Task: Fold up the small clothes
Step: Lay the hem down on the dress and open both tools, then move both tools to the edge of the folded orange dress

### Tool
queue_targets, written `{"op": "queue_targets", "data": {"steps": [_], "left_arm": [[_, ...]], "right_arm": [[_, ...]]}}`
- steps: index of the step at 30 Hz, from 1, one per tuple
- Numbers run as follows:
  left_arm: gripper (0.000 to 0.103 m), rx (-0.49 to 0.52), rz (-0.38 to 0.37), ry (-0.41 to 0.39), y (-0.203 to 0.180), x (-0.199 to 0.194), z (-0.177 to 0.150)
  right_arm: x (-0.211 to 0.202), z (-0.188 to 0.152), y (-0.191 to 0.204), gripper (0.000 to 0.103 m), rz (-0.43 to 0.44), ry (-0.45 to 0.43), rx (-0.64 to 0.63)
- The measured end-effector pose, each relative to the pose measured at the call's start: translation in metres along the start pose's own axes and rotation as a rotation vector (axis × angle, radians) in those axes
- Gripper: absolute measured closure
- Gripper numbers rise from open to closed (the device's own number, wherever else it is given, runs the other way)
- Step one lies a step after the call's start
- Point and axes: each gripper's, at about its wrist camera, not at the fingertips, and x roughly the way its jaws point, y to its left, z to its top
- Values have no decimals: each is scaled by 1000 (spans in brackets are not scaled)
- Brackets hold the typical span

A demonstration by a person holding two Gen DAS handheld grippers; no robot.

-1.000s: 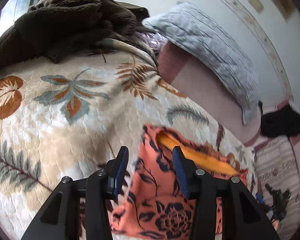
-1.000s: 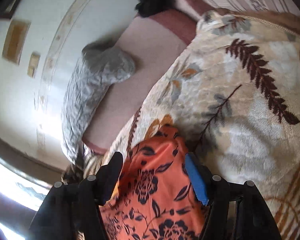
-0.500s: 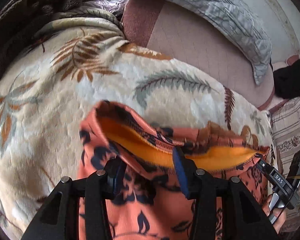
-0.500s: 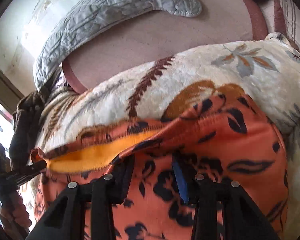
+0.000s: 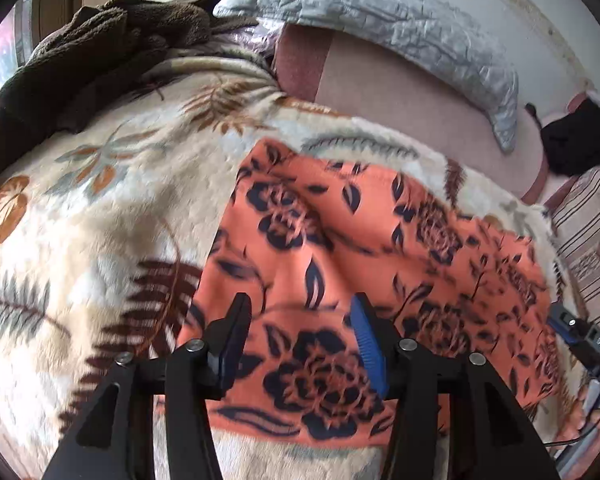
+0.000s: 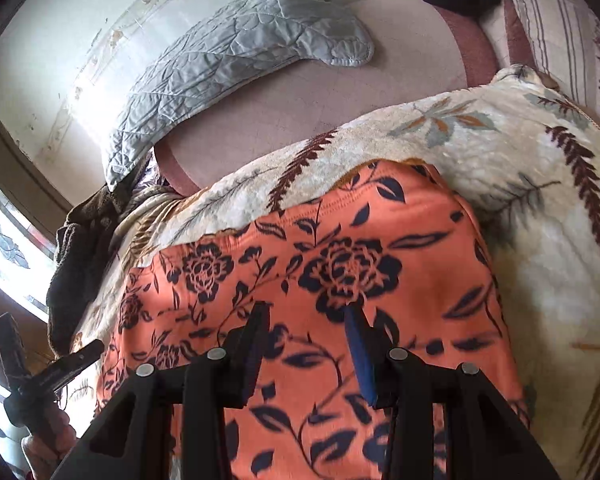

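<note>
1. Now both claws are empty: left gripper (image 5: 298, 334) has its jaws spread w/ nothing between them, hovering over the near edge of the orange floral garment (image 5: 364, 248); right gripper (image 6: 306, 338) is likewise spread, over the garment's mid-right.
2. Change vs half a sec ago: each claw was pressed onto a lifted edge, yellow lining showing. That edge is now laid over, lining hidden, cloth released (so one fold looks done).
3. Garment lies flat-ish as a rough rectangle on the leaf-print blanket (image 5: 100, 240), far edge near the blanket's far border.
4. Beyond: pink mattress (image 6: 300, 112), grey quilted pillow (image 6: 236, 52) along the wall, brown fleece (image 5: 100, 48) heaped at far left.
5. Meaning for the task: prob. a 2nd fold is next, e.g. side to side. Fabric looks soft and thick, so the layers may slip when re-pinched.
</note>
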Motion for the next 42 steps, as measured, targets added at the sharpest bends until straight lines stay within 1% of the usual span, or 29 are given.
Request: {"op": "queue_targets", "data": {"steps": [1, 2, 3, 4, 5, 6, 7, 8, 10, 11, 14, 18, 20, 21, 22, 23, 25, 27, 29, 31, 33, 34, 35, 36, 38, 41, 42], "left_arm": [[43, -20, 23, 42, 4, 5, -11], [43, -40, 44, 70, 8, 12, -20], [43, -30, 65, 64, 9, 15, -29], [43, 9, 85, 42, 5, 16, -35], [41, 55, 117, 36, -1, 15, -38], [39, 85, 145, 37, -6, 13, -39], [37, 91, 148, 33, -9, 10, -39], [37, 84, 133, 17, -10, 6, -40], [36, 88, 117, -45, -13, -6, -40], [34, 107, 124, -68, -16, -9, -40], [33, 136, 141, -103, -19, -9, -35], [33, 135, 170, -88, -18, 7, -26], [33, 139, 187, -78, -16, 14, -23], [33, 139, 189, -69, -15, 18, -22], [33, 134, 190, -61, -14, 22, -22], [33, 129, 191, -60, -13, 24, -21], [33, 130, 196, -69, -14, 24, -20], [33, 135, 203, -76, -16, 24, -19], [33, 137, 207, -77, -16, 26, -19], [33, 143, 209, -80, -17, 26, -19], [33, 145, 208, -81, -16, 26, -18], [33, 145, 208, -82, -16, 26, -18], [33, 146, 209, -81, -17, 26, -18], [33, 149, 211, -81, -17, 26, -19], [33, 152, 214, -82, -17, 26, -19], [33, 150, 217, -82, -17, 23, -21], [33, 151, 221, -83, -17, 22, -21]], "right_arm": [[-1, -10, -1, 61, -11, 20, 7], [1, -20, -5, 61, -30, 52, 20], [8, -30, -9, 61, -55, 106, 33], [18, -41, -14, 60, -82, 169, 43], [19, -47, -15, 60, -94, 172, 45], [13, -48, -12, 61, -104, 147, 38], [8, -46, -8, 61, -113, 151, 43], [1, -43, -5, 60, -95, 134, 63], [-10, -41, 4, 60, -40, 69, 79], [-10, -40, 12, 60, -44, 55, 56], [-2, -33, 36, 60, -61, 32, -23], [25, -22, 46, 60, -45, 33, -30], [45, -19, 39, 60, -72, 66, -24], [58, -19, 32, 61, -78, 106, -2], [67, -19, 24, 60, -60, 129, 36], [67, -18, 19, 61, -38, 112, 62], [61, -10, 21, 61, -28, 99, 72], [51, -5, 22, 61, -26, 34, 64], [44, 0, 21, 61, -68, -17, 58], [42, 3, 12, 61, -117, -44, 93], [46, 5, -4, 61, -187, -37, 136], [50, 4, -14, 61, -220, -16, 151], [57, 3, -23, 61, -225, 14, 163], [57, 2, -30, 61, -198, 14, 175], [48, 4, -32, 61, -180, 8, 194], [26, 3, -30, 61, -162, -38, 210], [20, 2, -30, 61, -175, -44, 204]]}}
